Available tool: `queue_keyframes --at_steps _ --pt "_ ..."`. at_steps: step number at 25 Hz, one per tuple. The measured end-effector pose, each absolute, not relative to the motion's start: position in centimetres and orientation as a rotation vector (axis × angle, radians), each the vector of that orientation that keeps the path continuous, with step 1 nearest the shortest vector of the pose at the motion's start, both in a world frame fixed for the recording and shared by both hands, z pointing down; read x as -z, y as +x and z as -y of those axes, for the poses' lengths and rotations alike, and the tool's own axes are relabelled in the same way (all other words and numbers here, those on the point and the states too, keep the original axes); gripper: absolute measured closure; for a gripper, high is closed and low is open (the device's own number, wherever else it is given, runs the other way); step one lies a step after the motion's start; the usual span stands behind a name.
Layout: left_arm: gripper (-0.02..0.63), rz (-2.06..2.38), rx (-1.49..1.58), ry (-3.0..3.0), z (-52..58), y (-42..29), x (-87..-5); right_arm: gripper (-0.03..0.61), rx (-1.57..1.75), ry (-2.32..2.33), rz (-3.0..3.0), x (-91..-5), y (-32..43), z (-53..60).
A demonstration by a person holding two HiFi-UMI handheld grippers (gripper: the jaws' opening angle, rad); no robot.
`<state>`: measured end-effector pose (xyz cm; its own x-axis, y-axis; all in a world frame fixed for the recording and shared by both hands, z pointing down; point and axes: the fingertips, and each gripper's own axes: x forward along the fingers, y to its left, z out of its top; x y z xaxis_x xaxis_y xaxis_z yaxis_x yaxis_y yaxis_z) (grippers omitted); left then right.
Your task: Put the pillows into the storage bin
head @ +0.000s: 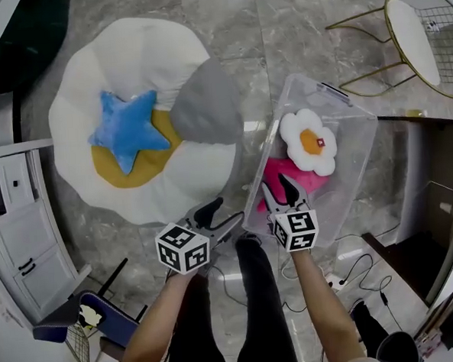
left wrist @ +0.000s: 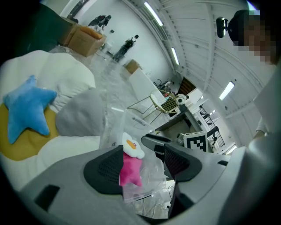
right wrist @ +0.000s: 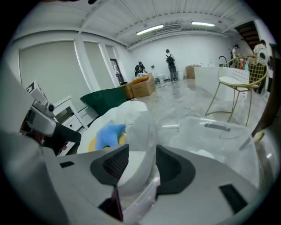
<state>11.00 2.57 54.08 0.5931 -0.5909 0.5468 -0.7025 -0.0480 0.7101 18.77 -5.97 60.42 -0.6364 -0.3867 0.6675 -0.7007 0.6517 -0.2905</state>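
A clear plastic storage bin (head: 350,114) stands on the floor at the right. In it lie a white flower pillow (head: 310,142) and a pink pillow (head: 303,177). A blue star pillow (head: 128,133) and a grey pillow (head: 206,105) lie on a large white flower-shaped cushion (head: 97,62) to the left. My right gripper (head: 275,185) hangs over the bin's near part, open and empty; the bin's wall (right wrist: 145,136) shows through its gap. My left gripper (head: 222,215) is open and empty between cushion and bin, pointing at the pink pillow (left wrist: 130,169) and white flower pillow (left wrist: 131,147).
A gold wire chair (head: 416,35) stands behind the bin at the far right. White drawer cabinets (head: 15,227) line the left side. Cables (head: 355,276) lie on the marble floor near my feet. A dark table edge (head: 429,118) runs right of the bin.
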Motion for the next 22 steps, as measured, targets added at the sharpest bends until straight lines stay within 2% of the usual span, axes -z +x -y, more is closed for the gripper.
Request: queue_keyframes --at_steps 22 --pt "0.333 1.385 -0.034 1.551 -14.5 -20.9 -53.9 0.39 -0.645 0.533 2.332 -60.4 -11.0 -0.3"
